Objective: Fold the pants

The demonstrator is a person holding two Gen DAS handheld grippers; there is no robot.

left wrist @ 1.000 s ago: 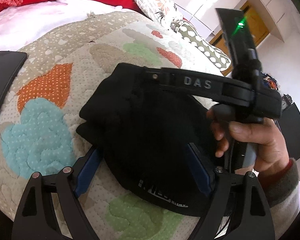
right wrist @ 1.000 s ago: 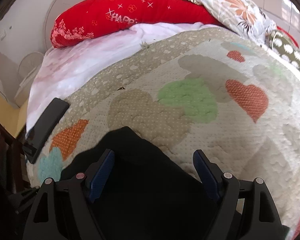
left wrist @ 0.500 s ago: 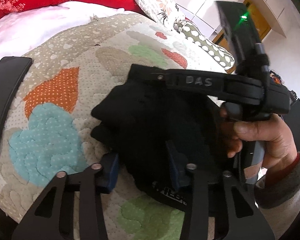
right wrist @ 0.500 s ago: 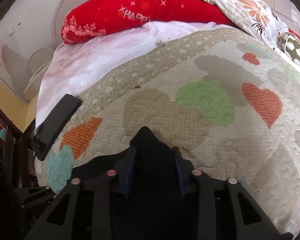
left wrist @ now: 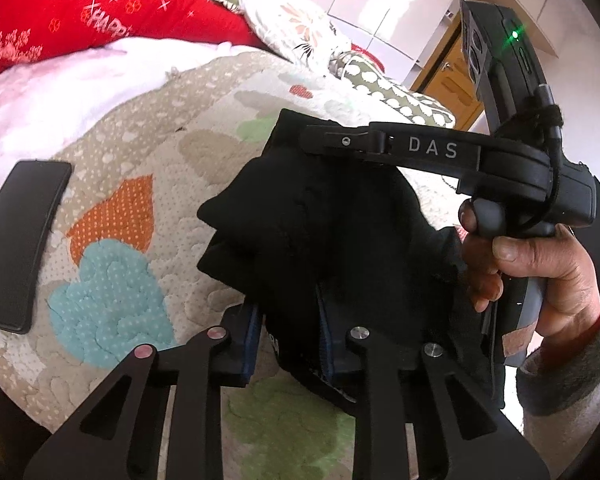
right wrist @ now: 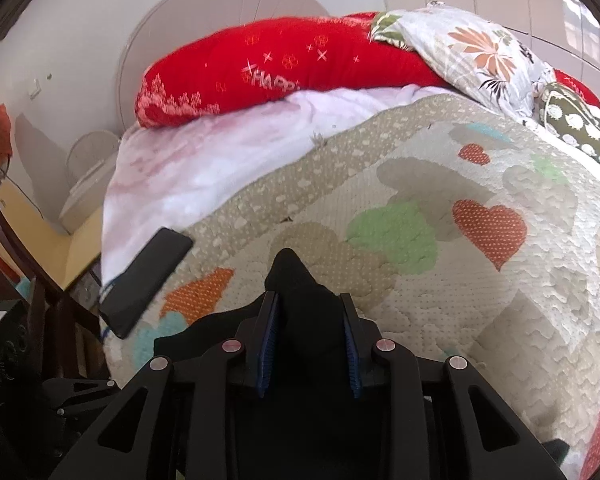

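The black pants [left wrist: 324, 232] sit bunched in a dark heap on the quilt [left wrist: 112, 280] of a bed, toward its near edge, already gathered into a compact bundle rather than spread flat. The left gripper [left wrist: 288, 332] is clenched on the near edge of that bundle, with cloth filling the gap between its blue pads. The right gripper [right wrist: 310, 340] is likewise clenched on a fold of the fabric, a peak of black cloth poking up past its fingertips; in the left wrist view it shows from the side, held by the person's right hand [left wrist: 540, 264] and reaching over the top of the heap. The cloth looks soft, limp and fairly thick, so it should be light but will sag and slump wherever it is not supported, and loose layers may slide out of a pinch that catches only the top one. The best hold is probably on the stacked edges or the corners of a fold, with all layers between the pads. A dark phone [left wrist: 20, 244] lies flat on the quilt, well apart to the left, and a red pillow [right wrist: 268, 68] rests at the head of the bed.
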